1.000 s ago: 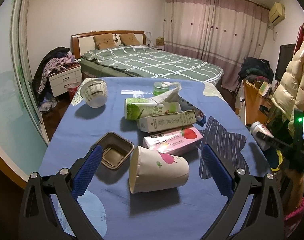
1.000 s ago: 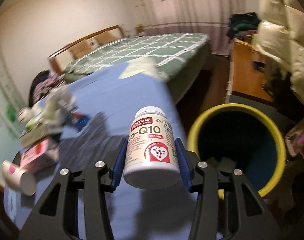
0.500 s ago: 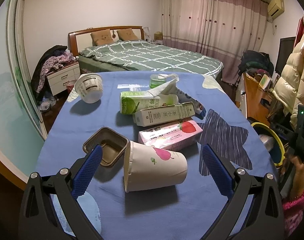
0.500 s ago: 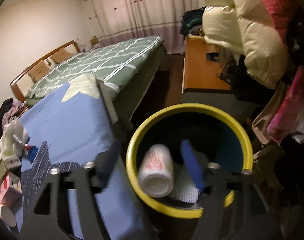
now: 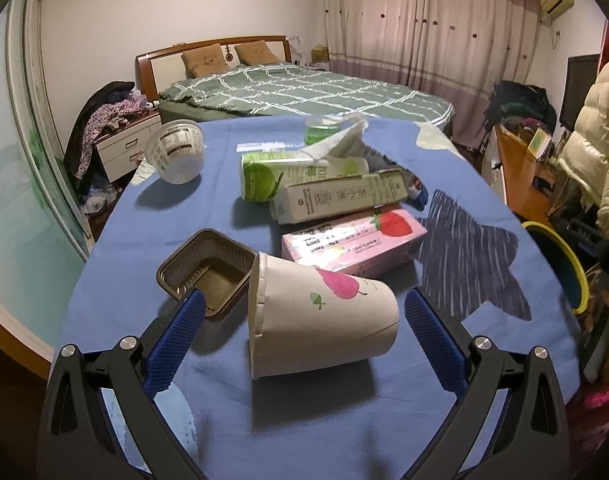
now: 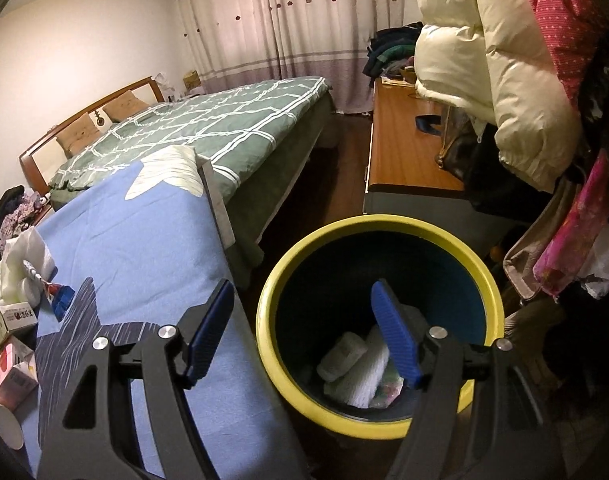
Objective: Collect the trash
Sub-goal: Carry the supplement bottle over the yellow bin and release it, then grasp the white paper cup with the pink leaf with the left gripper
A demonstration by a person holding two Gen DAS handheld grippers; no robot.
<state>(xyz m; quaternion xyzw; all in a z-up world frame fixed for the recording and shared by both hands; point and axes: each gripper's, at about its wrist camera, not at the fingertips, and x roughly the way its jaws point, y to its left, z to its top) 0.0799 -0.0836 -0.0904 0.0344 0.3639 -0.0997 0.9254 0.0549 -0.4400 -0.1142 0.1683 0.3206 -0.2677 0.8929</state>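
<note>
- Paper cup point(image 5: 324, 316) lies on its side on the blue tabletop point(image 5: 304, 420), between the wide-spread fingers of the left claw point(image 5: 304, 334), with a brown tray point(image 5: 208, 276) touching its rim.
- Pink carton point(image 5: 356, 244) sits just behind the cup.
- Right claw point(image 6: 304, 332) hangs empty and wide over the yellow bin point(image 6: 456, 248) beside the tabletop; trash lies inside.
- Best, I'd say, to close across the cup's body gently, clear of the tray; thin paper crushes.
</note>
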